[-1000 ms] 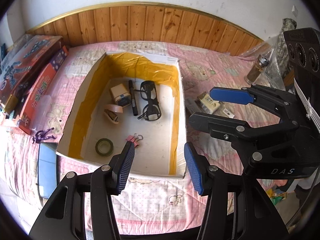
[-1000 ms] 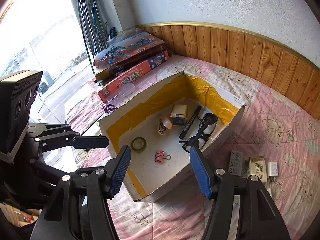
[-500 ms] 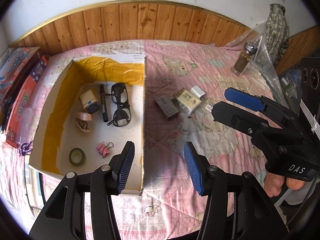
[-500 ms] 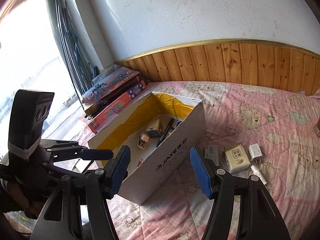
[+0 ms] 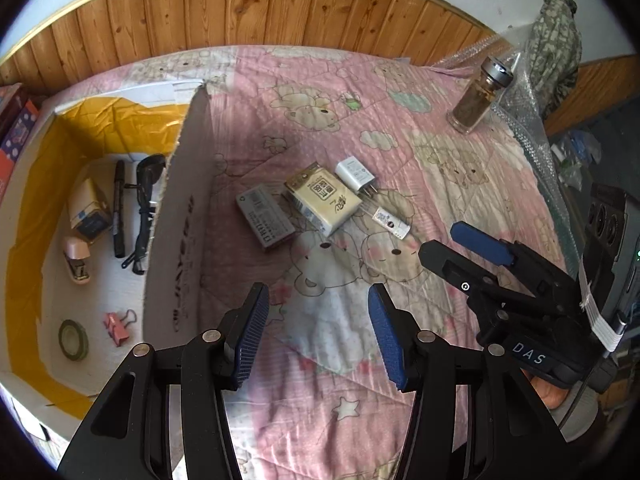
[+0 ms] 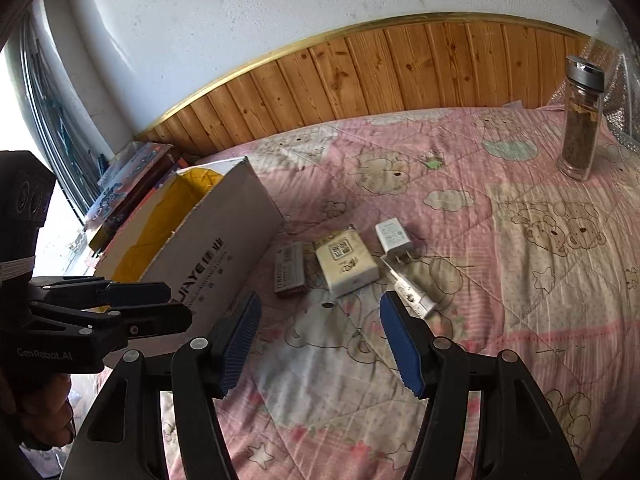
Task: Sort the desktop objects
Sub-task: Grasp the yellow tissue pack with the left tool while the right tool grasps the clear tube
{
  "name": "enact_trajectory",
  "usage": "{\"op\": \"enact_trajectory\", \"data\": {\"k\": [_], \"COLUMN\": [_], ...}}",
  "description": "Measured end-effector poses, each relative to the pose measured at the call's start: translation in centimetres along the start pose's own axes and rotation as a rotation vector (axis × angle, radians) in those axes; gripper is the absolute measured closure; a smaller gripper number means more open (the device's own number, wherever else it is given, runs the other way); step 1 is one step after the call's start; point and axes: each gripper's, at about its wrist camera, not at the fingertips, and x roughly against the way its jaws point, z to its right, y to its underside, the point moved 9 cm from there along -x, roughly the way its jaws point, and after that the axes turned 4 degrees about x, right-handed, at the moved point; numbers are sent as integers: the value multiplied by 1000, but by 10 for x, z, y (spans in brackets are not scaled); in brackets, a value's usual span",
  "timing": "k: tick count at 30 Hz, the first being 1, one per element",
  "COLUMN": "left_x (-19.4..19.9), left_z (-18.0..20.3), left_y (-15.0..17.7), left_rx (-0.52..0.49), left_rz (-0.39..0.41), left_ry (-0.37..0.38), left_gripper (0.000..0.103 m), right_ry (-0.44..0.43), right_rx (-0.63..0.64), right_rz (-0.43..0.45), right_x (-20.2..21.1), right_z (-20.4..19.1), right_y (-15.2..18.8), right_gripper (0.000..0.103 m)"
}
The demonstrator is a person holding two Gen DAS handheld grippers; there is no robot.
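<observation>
Ahead of both claws, four small items wait outside the box [image 5: 168,240].
Left claw [image 5: 316,332] gapes empty; right claw [image 6: 320,340] closing on nothing, nearest the white stick [image 6: 412,292].

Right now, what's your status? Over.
Left gripper open, empty. Right gripper closing, nothing between. Four small items on quilt beside box. Nothing in the way.

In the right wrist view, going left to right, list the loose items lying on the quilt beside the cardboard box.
Grey battery → cream packet → white charger plug → glass bottle.
</observation>
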Motion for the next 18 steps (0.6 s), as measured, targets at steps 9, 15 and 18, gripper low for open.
{"op": "enact_trajectory", "data": {"k": [9,15,18], "left_x": [-73,-129,-151], "left_z": [7,2,-3], "left_y": [-39,-61,-65], "left_rx": [199,270,289], "left_rz": [-77,-132,-149], "left_ry": [59,24,-15], "left_gripper": [49,49,44], "right_ry": [89,120,125], "right_rx": [101,253,324], "right_rz": [-99,-143,-172], "right_x": [-50,-86,-101], "right_z": [48,58,59], "right_y": [1,-1,5], "right_gripper": [52,55,55]}}
